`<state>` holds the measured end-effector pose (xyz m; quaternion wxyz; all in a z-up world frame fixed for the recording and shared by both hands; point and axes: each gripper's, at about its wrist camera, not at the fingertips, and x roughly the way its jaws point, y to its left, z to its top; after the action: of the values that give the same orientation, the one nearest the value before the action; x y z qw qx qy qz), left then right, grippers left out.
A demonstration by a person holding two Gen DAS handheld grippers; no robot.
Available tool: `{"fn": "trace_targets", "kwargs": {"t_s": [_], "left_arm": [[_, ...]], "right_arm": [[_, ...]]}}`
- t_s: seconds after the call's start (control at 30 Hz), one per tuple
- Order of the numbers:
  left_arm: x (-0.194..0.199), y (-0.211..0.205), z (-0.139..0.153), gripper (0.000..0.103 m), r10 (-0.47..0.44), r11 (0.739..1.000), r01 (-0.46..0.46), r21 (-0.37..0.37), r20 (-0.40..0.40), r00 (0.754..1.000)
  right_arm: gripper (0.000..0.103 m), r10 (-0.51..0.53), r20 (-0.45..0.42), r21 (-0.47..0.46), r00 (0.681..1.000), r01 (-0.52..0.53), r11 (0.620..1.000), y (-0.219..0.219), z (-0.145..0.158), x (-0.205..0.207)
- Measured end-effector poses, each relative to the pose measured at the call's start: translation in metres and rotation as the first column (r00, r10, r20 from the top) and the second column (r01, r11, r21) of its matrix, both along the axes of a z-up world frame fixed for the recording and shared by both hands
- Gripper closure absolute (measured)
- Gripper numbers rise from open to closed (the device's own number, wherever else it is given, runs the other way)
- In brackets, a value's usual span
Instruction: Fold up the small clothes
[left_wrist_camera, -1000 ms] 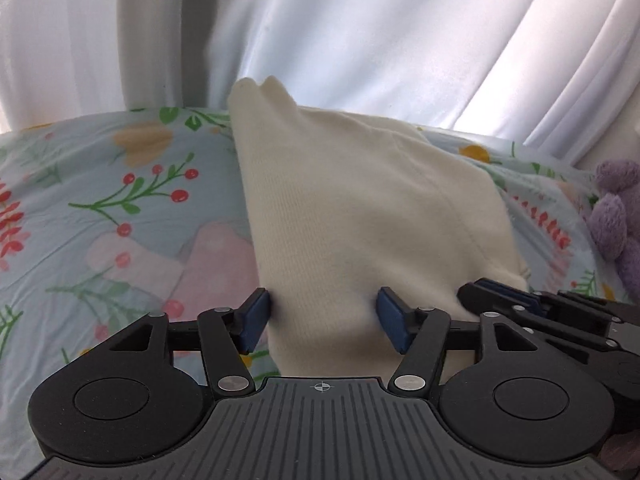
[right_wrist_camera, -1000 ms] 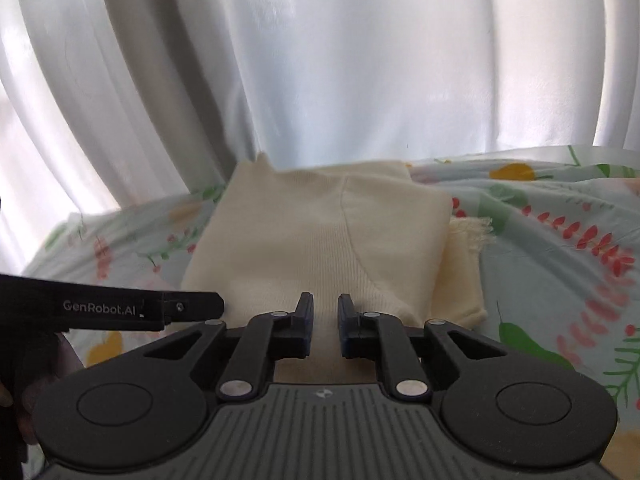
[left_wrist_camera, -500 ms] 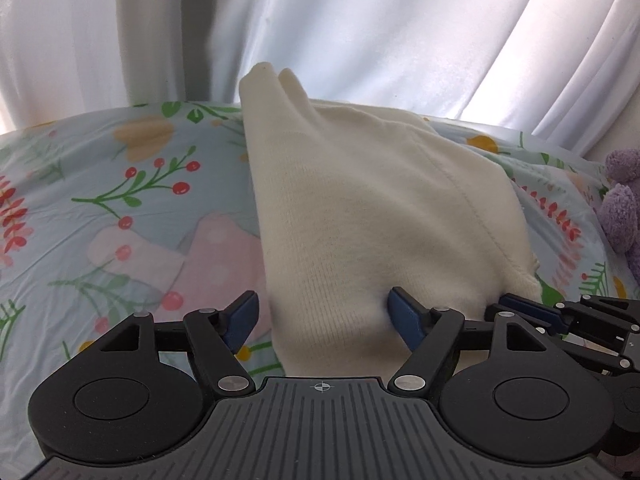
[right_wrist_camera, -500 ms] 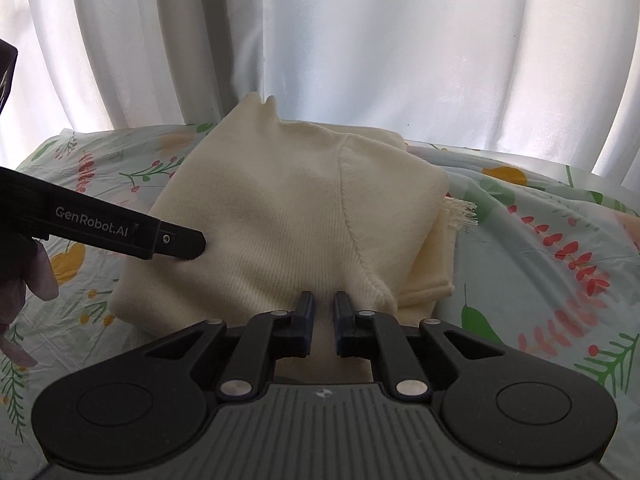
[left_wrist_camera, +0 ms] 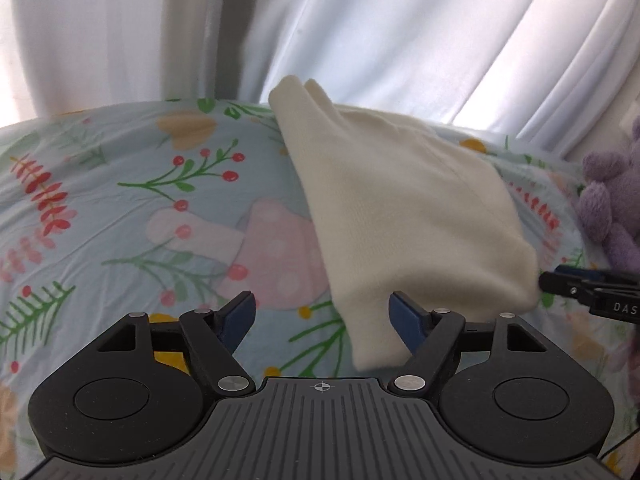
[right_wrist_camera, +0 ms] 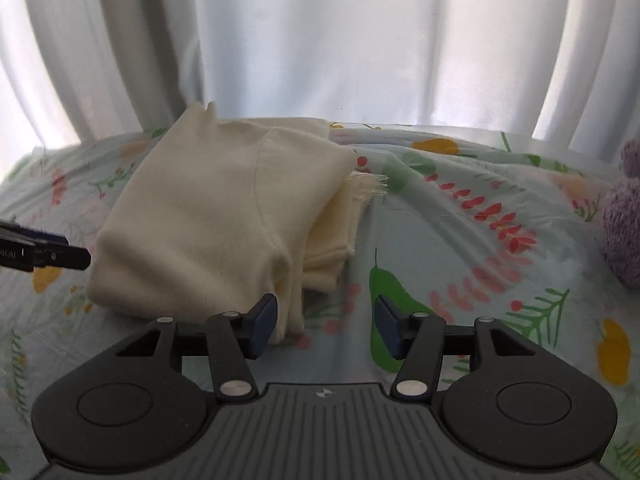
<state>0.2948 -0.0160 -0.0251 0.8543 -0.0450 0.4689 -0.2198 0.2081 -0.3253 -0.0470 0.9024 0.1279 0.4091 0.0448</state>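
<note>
Since a second ago both grippers have drawn back off the garment.

Left wrist view: left gripper (left_wrist_camera: 322, 314) fingers wide apart, empty; folded cream sweater (left_wrist_camera: 404, 216) at 1 o'clock on floral bedsheet (left_wrist_camera: 120, 208).

Right wrist view: right gripper (right_wrist_camera: 323, 322) jaws opening, gripping nothing; sweater (right_wrist_camera: 216, 216) at 10 o'clock.

I count one folded cream garment (right_wrist_camera: 208, 216) lying on the bedsheet (right_wrist_camera: 460, 240), toward its far edge by the curtain, with layered edges stacked at its right side; how many separate pieces make up that stack I cannot tell. There is one floral bedsheet under everything. One purple plush toy (left_wrist_camera: 612, 200) sits at the sheet's right edge. One white curtain (right_wrist_camera: 320, 40) hangs along the far edge. Of my own tools I count two: my left gripper (left_wrist_camera: 322, 314) and my right gripper (right_wrist_camera: 322, 326), each with two blue-padded fingers (right_wrist_camera: 262, 322).
</note>
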Motion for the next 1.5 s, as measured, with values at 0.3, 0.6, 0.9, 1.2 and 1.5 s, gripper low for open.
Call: {"fn": "trace_targets", "kwargs": {"t_s": [0.3, 0.6, 0.9, 1.2, 1.5], "left_arm": [[0.014, -0.021, -0.012, 0.025, 0.003, 0.982, -0.027, -0.189, -0.126, 0.992], [0.039, 0.001, -0.023, 0.027, 0.043, 0.972, -0.081, -0.221, -0.171, 0.984], [0.079, 0.0, -0.05, 0.024, 0.008, 0.938, -0.082, -0.336, -0.216, 0.976], [0.099, -0.001, -0.062, 0.025, 0.003, 0.888, -0.108, -0.447, -0.229, 0.973], [0.099, -0.006, -0.064, 0.04, -0.025, 0.9, -0.069, -0.431, -0.208, 0.978]], "right_arm": [[0.072, -0.067, -0.049, 0.408, 0.997, 0.081, 0.909, -0.023, -0.031, 0.029], [0.087, -0.041, 0.018, 0.339, 0.999, 0.033, 0.94, -0.036, -0.033, 0.023], [0.038, -0.11, -0.003, 0.427, 0.994, 0.101, 0.898, -0.076, -0.045, 0.051], [0.039, -0.003, -0.008, 0.536, 1.0, 0.007, 0.844, -0.076, -0.062, 0.098], [0.051, 0.09, 0.009, 0.495, 0.996, -0.082, 0.865, -0.057, -0.06, 0.117]]}}
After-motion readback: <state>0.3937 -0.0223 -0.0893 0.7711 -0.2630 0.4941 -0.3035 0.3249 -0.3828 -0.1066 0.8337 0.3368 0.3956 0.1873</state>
